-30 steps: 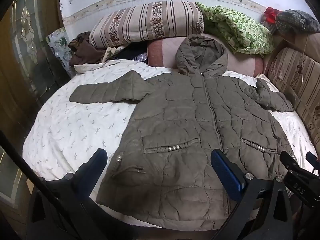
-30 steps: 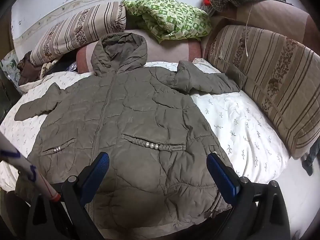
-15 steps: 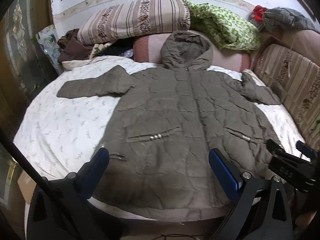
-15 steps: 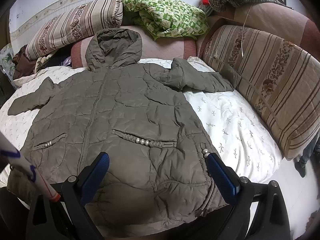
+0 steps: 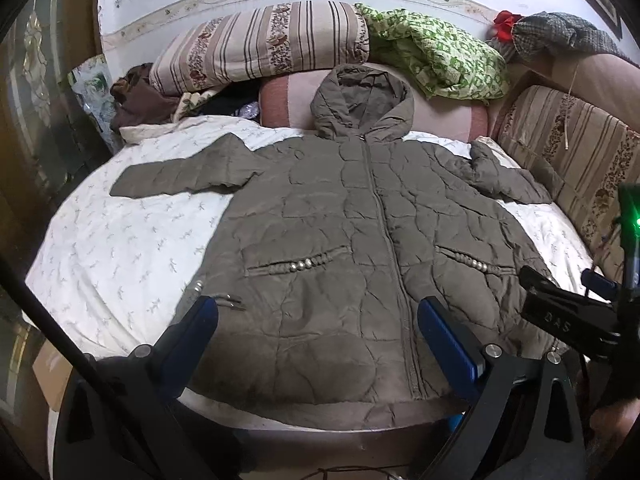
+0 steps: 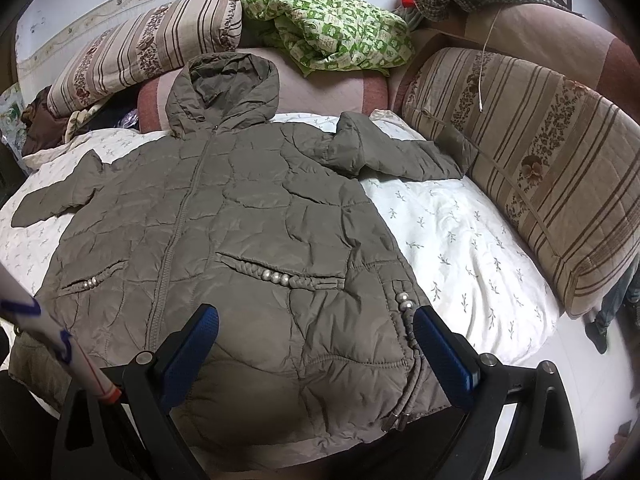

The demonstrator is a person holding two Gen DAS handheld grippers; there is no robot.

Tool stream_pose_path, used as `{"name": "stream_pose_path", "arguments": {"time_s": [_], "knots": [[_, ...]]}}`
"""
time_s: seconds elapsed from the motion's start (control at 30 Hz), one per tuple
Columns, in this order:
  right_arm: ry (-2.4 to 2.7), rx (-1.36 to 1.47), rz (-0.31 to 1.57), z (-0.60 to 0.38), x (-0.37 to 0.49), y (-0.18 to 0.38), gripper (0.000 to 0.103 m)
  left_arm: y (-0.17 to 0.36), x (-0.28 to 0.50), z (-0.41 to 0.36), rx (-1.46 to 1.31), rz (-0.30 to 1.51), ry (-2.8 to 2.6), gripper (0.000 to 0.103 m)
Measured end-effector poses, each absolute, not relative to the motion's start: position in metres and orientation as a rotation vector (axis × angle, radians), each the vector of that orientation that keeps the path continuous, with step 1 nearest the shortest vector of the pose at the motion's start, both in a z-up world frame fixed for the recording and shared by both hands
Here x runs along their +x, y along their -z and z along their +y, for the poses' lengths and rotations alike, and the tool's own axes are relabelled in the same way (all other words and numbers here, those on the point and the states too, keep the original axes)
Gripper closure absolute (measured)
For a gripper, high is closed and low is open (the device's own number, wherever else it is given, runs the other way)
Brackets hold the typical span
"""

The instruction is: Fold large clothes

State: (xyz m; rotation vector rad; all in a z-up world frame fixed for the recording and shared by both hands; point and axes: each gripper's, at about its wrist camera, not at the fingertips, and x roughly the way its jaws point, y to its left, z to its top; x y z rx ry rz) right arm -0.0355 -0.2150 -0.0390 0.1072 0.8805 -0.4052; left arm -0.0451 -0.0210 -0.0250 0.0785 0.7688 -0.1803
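An olive quilted hooded coat [image 5: 360, 232] lies flat, front up and zipped, on a white patterned bed sheet [image 5: 120, 248], sleeves spread to both sides and hood toward the pillows. It also shows in the right wrist view [image 6: 248, 240]. My left gripper [image 5: 318, 336] is open and empty, above the coat's lower hem. My right gripper [image 6: 316, 344] is open and empty, above the hem near the coat's right corner. The right gripper's body shows at the right edge of the left wrist view [image 5: 568, 320].
Striped pillows [image 5: 260, 48], a pink bolster [image 5: 288, 100] and a green patterned blanket [image 5: 436, 56] lie at the bed's head. A striped cushion [image 6: 540, 184] lines the right side. Dark clothes [image 5: 136, 96] are heaped at the back left. A wooden door [image 5: 36, 80] stands on the left.
Both grippers have drawn back toward the foot of the bed, so more of the coat's hem and the bed edge shows. The coat has not moved.
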Motion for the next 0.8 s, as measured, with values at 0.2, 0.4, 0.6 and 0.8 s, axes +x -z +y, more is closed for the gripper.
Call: {"name": "stream_pose_path", "arguments": {"time_s": [0.2, 0.4, 0.6, 0.8], "knots": [[0.401, 0.1, 0.881, -0.213, -0.037, 0.039, 0.003, 0.028, -0.046, -0.014, 0.041, 0.794, 0.186, 0.003], [0.401, 0.088, 0.879, -0.209, -0.039, 0.035, 0.003, 0.026, -0.053, -0.015, 0.045, 0.792, 0.21, 0.003], [0.41, 0.064, 0.854, -0.202, -0.05, 0.025, 0.003, 0.017, -0.067, -0.009, 0.038, 0.758, 0.2, 0.003], [0.421, 0.035, 0.811, -0.191, -0.068, 0.009, 0.003, 0.002, -0.087, 0.005, 0.005, 0.702, 0.188, 0.003]]}}
